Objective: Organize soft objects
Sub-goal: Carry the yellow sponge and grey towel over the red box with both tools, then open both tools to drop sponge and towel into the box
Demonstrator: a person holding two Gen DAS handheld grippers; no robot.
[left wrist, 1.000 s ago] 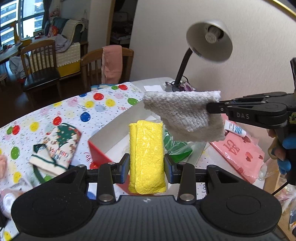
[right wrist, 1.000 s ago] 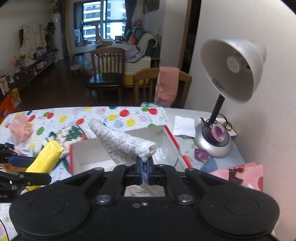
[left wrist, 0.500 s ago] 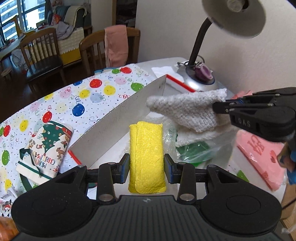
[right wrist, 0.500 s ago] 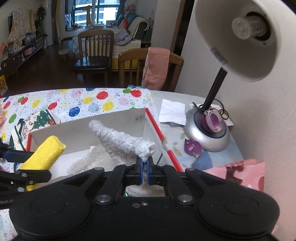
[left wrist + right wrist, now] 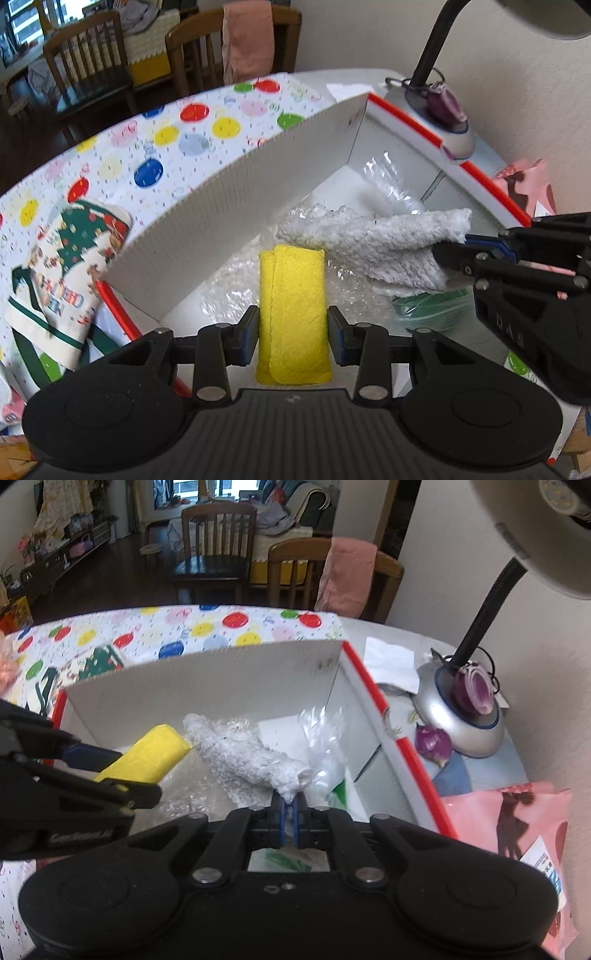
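Note:
My left gripper (image 5: 291,328) is shut on a folded yellow cloth (image 5: 291,306), which sticks out forward over the inside of a white box with red edges (image 5: 229,199). My right gripper (image 5: 289,805) is shut on the corner of a grey-white fluffy cloth (image 5: 243,757). That cloth (image 5: 384,247) hangs just right of the yellow cloth (image 5: 151,755), low inside the same box (image 5: 207,679). Clear plastic wrap (image 5: 388,181) and a green bag (image 5: 432,310) lie on the box floor beneath both cloths.
A Christmas-print cloth item (image 5: 62,266) lies on the polka-dot tablecloth (image 5: 177,129) left of the box. A desk lamp base (image 5: 465,723) stands right of the box by the wall, its shade overhead. A pink bag (image 5: 509,819) lies at the near right. Chairs stand beyond the table.
Both grippers have come down and forward with their cloths, from above the box to low inside it. The box walls now fill much more of both views.

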